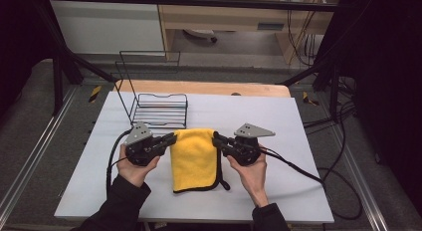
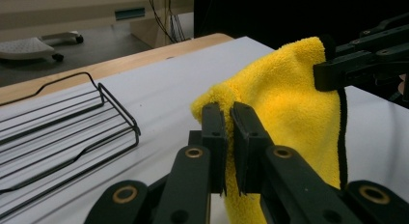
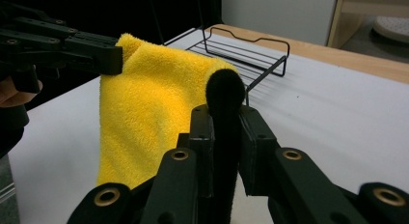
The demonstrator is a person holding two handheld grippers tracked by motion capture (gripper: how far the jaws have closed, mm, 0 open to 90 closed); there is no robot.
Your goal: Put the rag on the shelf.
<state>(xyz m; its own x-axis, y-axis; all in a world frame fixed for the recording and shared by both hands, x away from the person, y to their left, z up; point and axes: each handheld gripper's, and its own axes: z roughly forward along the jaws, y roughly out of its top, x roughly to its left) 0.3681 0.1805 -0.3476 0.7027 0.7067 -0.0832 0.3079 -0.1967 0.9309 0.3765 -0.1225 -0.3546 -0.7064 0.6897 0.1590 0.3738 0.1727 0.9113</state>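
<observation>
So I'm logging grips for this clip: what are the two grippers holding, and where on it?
Both hold the yellow cloth: the left gripper pinches its far left corner, and the right gripper pinches the far right corner at the black edging.

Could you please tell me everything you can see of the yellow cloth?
The yellow cloth is a fluffy, microfibre-looking towel with black edging, apparently folded. The left gripper and the right gripper each pinch one far corner, jaws shut on it, holding that edge raised. The rest drapes toward the person, its near end lying on the white table, just in front of the wire rack.
</observation>
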